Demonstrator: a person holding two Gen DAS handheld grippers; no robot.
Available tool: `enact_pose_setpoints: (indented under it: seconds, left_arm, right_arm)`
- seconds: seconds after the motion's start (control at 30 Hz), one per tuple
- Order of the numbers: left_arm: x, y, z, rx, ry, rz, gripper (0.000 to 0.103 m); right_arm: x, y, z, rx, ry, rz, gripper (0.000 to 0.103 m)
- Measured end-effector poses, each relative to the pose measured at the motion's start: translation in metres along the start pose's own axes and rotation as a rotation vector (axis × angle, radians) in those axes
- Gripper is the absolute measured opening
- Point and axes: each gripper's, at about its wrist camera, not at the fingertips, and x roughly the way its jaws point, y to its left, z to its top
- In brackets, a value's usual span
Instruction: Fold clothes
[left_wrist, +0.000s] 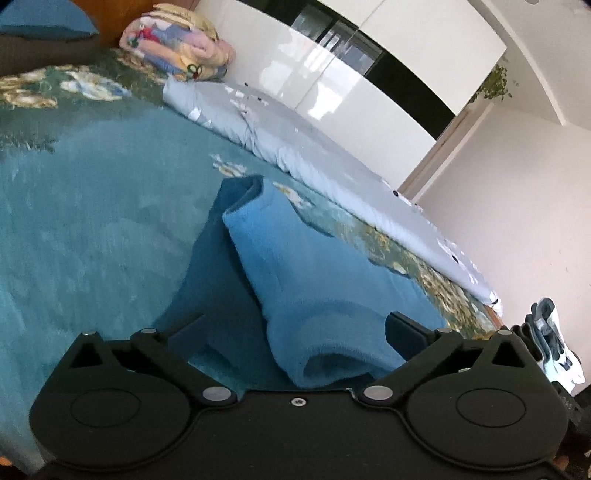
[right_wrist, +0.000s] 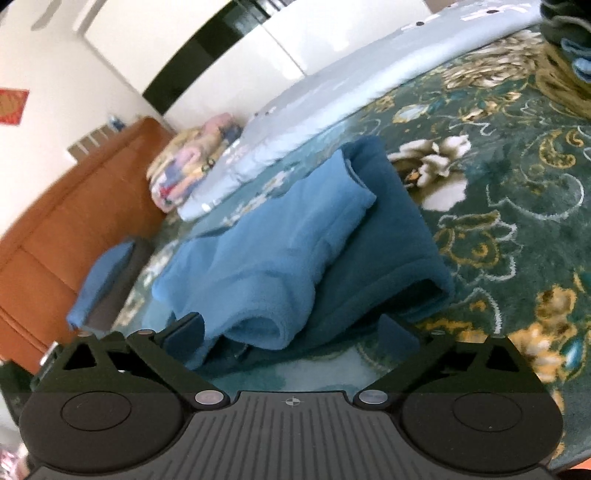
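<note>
A blue fleece garment (left_wrist: 314, 280) lies on the green floral bedspread (left_wrist: 92, 221), a lighter blue part folded over a darker teal part. My left gripper (left_wrist: 295, 332) is open, its fingers either side of the garment's near rolled edge, not closed on it. In the right wrist view the same garment (right_wrist: 295, 251) lies just ahead of my right gripper (right_wrist: 291, 328), which is open with the rolled light-blue edge between its fingers. The bedspread (right_wrist: 498, 221) shows to the right of it.
A long pale blue folded quilt (left_wrist: 314, 147) lies along the far side of the bed, with a colourful rolled blanket (left_wrist: 177, 48) at its end. A brown headboard (right_wrist: 74, 221) and a blue pillow (right_wrist: 99, 280) stand left. White wardrobe doors (left_wrist: 351, 81) stand behind.
</note>
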Motion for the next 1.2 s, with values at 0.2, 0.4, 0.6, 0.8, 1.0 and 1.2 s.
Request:
enact_pose_setpoints:
  seconds: [0.2,0.4,0.6,0.8,1.0,1.2]
  left_arm:
    - [0.004,-0.003,0.003,0.010,0.010,0.000,0.101]
    - [0.014,-0.009,0.007,0.027,0.025,0.011,0.101]
    - [0.022,-0.021,0.014,0.042,0.006,-0.002,0.101]
    - [0.040,-0.026,0.021,0.009,0.008,-0.003,0.101]
    - [0.063,-0.031,0.025,-0.007,0.023,-0.005,0.100]
    - [0.084,-0.040,0.030,0.009,0.045,-0.003,0.090]
  right_arm:
    - [-0.005,-0.012,0.004,0.039,-0.059,-0.004,0.103]
    - [-0.003,-0.033,0.006,0.091,-0.072,-0.007,0.103]
    - [0.003,-0.055,0.014,0.169,-0.063,0.070,0.103]
    - [0.013,-0.071,0.021,0.237,-0.045,0.084,0.103]
    - [0.013,-0.080,0.022,0.273,-0.071,0.125,0.103]
    - [0.007,-0.078,0.036,0.221,-0.109,0.132,0.100]
